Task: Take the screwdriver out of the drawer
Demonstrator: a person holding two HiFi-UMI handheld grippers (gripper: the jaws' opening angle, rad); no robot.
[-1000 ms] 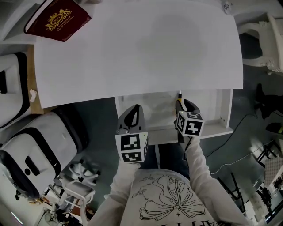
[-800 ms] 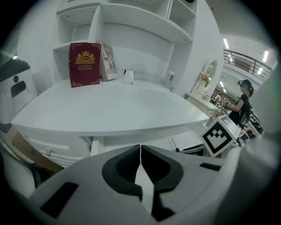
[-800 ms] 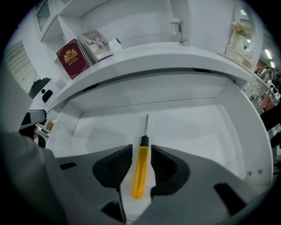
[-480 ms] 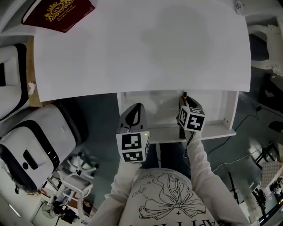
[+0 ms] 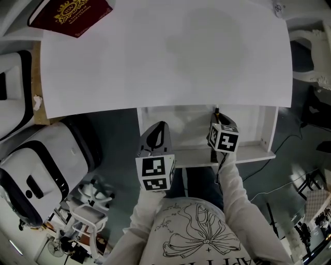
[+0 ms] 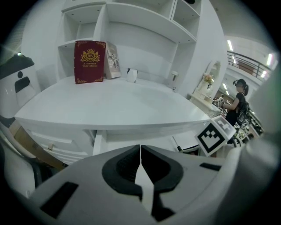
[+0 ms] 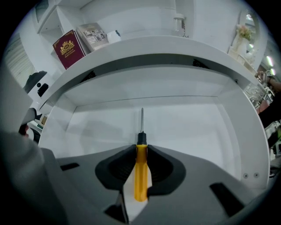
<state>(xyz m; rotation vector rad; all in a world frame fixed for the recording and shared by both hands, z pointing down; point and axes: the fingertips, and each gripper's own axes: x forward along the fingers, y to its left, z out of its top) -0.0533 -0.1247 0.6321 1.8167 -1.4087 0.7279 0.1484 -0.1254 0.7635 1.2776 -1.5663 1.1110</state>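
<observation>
Right gripper view looks down the right tool (image 7: 141,148), whose jaws have just been closing and now clamp the yellow handle of the screwdriver (image 7: 140,176). The handle's rear end lies in the gap behind the pads. The black collar and thin metal shaft stick out ahead of the jaws over the bare white floor of the open drawer (image 7: 189,127). Whether the shaft's tip touches that floor or hangs above it cannot be told. The back of the drawer runs under the edge of the white counter (image 7: 145,48), so its rear wall shows only as a shaded strip.

In the head view the marker cube on the right tool covers nearly the whole screwdriver. Only a short dark end pokes out beyond the cube, just at the counter's front edge. The right tool is over the drawer's middle. The left tool (image 6: 140,149) is outside the drawer, near its left front corner, and touches nothing.

The left gripper view shows the left tool's jaws closed together with nothing between them. The right tool's cube is at the right of that view, with a thin sliver of the shaft beside it.

A dark red book (image 5: 70,13) lies at the counter's far left corner, cut off by the frame. Its gold lettering is too small to read.
</observation>
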